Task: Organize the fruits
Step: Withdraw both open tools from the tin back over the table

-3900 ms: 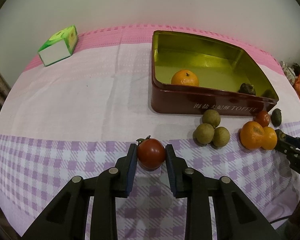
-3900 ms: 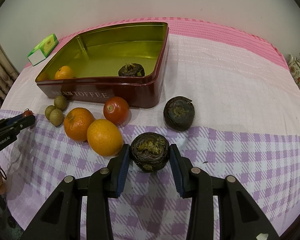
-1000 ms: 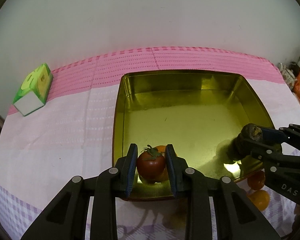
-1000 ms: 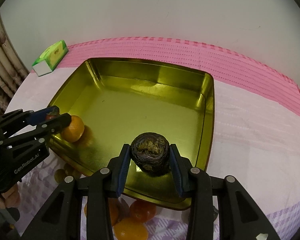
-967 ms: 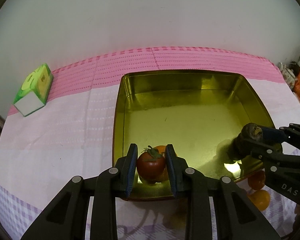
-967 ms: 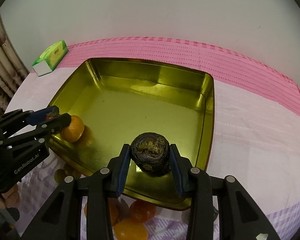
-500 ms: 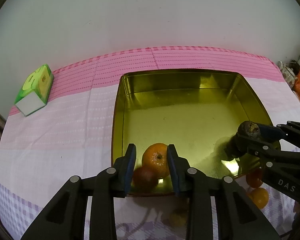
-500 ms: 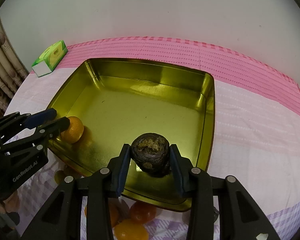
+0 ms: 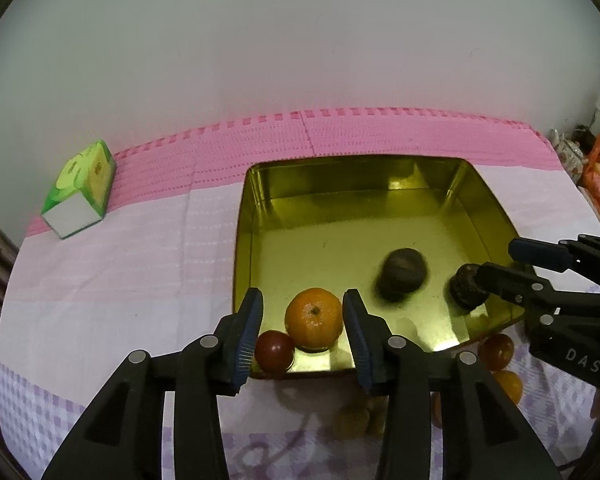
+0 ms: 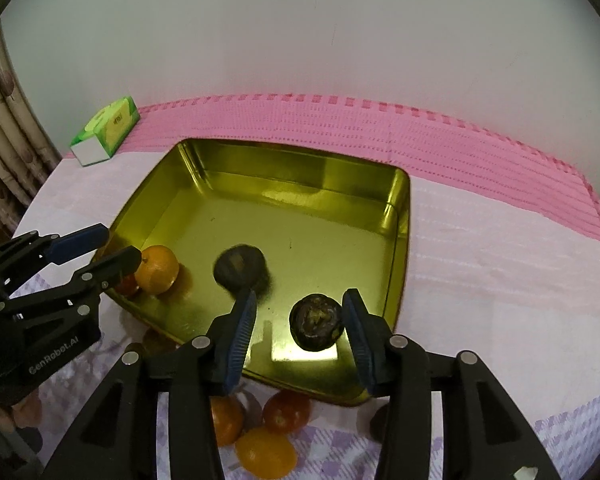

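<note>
The gold tin (image 9: 380, 172) (image 10: 300, 184) holds an orange mandarin (image 9: 314, 319) (image 10: 157, 264), a red tomato (image 9: 274, 351) (image 10: 126, 285) beside it, and two dark wrinkled fruits. One dark fruit (image 9: 403, 274) (image 10: 240, 266) is blurred near the tin's middle. The other (image 10: 317, 322) (image 9: 466, 292) lies near the tin's front right. My left gripper (image 9: 303, 336) is open and empty above the mandarin and tomato. My right gripper (image 10: 298, 338) is open and empty, with the second dark fruit between its fingers.
A green and white box (image 9: 80, 194) (image 10: 106, 130) lies at the back left on the pink cloth. Oranges (image 10: 264, 450), a tomato (image 10: 286, 410) and small brown fruits (image 9: 354, 420) lie on the checked cloth in front of the tin.
My left gripper let go of the tomato, which now lies in the tin beside the mandarin. My right gripper opened and released its dark fruit. One dark fruit is moving across the tin floor.
</note>
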`<control>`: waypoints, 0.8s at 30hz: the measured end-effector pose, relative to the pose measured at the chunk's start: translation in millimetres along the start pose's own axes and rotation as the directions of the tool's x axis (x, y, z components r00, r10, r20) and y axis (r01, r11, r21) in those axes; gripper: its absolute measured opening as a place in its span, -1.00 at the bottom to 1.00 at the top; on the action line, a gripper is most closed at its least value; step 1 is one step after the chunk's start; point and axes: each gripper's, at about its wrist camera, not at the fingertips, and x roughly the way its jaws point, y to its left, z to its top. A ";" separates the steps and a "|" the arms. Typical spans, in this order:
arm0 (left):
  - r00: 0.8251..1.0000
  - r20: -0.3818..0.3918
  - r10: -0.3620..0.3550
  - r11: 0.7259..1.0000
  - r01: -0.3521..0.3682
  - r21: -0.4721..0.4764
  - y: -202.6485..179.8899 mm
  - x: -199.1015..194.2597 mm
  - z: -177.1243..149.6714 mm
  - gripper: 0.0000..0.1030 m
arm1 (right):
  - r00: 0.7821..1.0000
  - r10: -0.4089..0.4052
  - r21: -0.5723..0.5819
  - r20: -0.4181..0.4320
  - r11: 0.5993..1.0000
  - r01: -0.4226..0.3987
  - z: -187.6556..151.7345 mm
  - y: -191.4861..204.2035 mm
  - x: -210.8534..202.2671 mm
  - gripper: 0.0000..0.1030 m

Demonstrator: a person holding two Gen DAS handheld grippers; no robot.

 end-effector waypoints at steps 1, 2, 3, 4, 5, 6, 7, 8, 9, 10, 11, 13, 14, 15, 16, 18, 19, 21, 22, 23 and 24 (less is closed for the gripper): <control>1.000 0.006 0.001 1.000 -0.001 -0.001 0.3 -3.2 -0.4 -0.16 | 1.000 -0.001 0.002 0.004 1.000 0.001 -2.0 -0.8 -4.2 -0.18; 1.000 0.012 0.004 1.000 -0.004 -0.002 1.6 -7.3 -2.1 -0.16 | 1.000 -0.004 0.005 0.007 1.000 0.004 -4.5 -1.7 -8.1 -0.18; 1.000 0.015 0.006 1.000 -0.006 -0.003 2.7 -10.6 -3.8 -0.17 | 1.000 -0.008 0.007 0.010 1.000 0.008 -7.4 -3.1 -12.3 -0.18; 1.000 0.019 0.007 1.000 -0.007 -0.004 4.2 -14.2 -5.9 -0.16 | 1.000 -0.011 0.010 0.011 1.000 0.011 -8.9 -4.1 -14.7 -0.18; 1.000 0.022 0.010 1.000 -0.010 -0.007 5.9 -18.2 -8.8 -0.16 | 1.000 -0.014 0.016 0.013 1.000 0.014 -12.5 -6.1 -18.8 -0.18; 1.000 0.025 0.013 1.000 -0.013 -0.008 7.3 -21.1 -11.4 -0.16 | 1.000 -0.017 0.021 0.013 1.000 0.017 -15.2 -7.9 -21.5 -0.18; 1.000 0.027 0.015 1.000 -0.014 -0.010 8.9 -24.1 -14.7 -0.16 | 1.000 -0.022 0.028 0.014 0.999 0.021 -19.9 -10.6 -25.5 -0.18; 0.999 0.027 0.016 1.000 -0.016 -0.012 10.7 -27.1 -19.0 -0.17 | 1.000 -0.026 0.037 0.014 0.999 0.026 -24.8 -13.2 -29.3 -0.18; 0.999 0.025 0.020 1.000 -0.020 -0.013 12.2 -29.1 -22.9 -0.16 | 0.999 -0.030 0.042 0.013 0.999 0.029 -27.4 -15.1 -31.5 -0.18; 1.000 0.022 0.022 1.000 -0.021 -0.017 13.5 -30.7 -27.6 -0.16 | 0.999 -0.035 0.050 0.011 0.998 0.034 -32.3 -17.5 -34.7 -0.18; 1.000 0.019 0.022 1.000 -0.021 -0.021 14.1 -31.7 -31.1 -0.16 | 0.999 -0.041 0.059 0.010 0.997 0.040 -37.8 -20.1 -37.9 -0.18; 1.000 0.008 0.021 0.999 -0.021 -0.030 15.2 -33.1 -40.4 -0.16 | 0.999 -0.047 0.074 0.006 0.996 0.047 -48.7 -26.5 -44.7 -0.18; 1.000 0.001 0.019 0.999 -0.019 -0.035 15.5 -33.6 -45.7 -0.16 | 0.999 -0.051 0.084 0.002 0.995 0.051 -55.1 -28.6 -47.2 -0.18; 1.000 -0.003 0.017 0.999 -0.017 -0.038 15.3 -33.8 -49.9 -0.16 | 0.999 -0.053 0.092 -0.001 0.994 0.053 -61.2 -30.5 -49.2 -0.18; 1.000 -0.008 0.016 0.999 -0.016 -0.039 14.5 -34.2 -54.5 -0.16 | 0.998 -0.055 0.097 -0.005 0.994 0.055 -66.2 -32.0 -50.5 -0.18; 1.000 -0.018 0.011 0.999 -0.011 -0.042 11.7 -34.8 -64.4 -0.16 | 0.998 -0.060 0.111 -0.013 0.992 0.061 -77.2 -34.9 -53.2 -0.18; 1.000 -0.022 0.007 0.999 -0.008 -0.043 9.7 -35.0 -68.9 -0.16 | 0.998 -0.061 0.118 -0.018 0.991 0.062 -83.0 -36.4 -54.1 -0.18; 1.000 -0.030 0.002 0.999 -0.004 -0.045 5.8 -34.8 -77.9 -0.16 | 0.997 -0.064 0.131 -0.029 0.989 0.068 -94.0 -39.5 -55.2 -0.18; 0.999 -0.034 -0.001 0.999 -0.001 -0.047 3.9 -34.6 -81.5 -0.16 | 0.997 -0.064 0.136 -0.034 0.988 0.068 -98.2 -40.6 -55.1 -0.18; 0.999 -0.039 -0.007 0.999 0.005 -0.049 1.7 -34.1 -85.6 -0.16 | 0.997 -0.065 0.139 -0.038 0.988 0.070 -101.7 -41.4 -54.8 -0.18; 0.999 -0.043 -0.009 0.999 0.007 -0.046 0.1 -33.9 -88.5 -0.16 | 0.997 -0.068 0.142 -0.043 0.987 0.074 -105.4 -42.5 -54.4 -0.18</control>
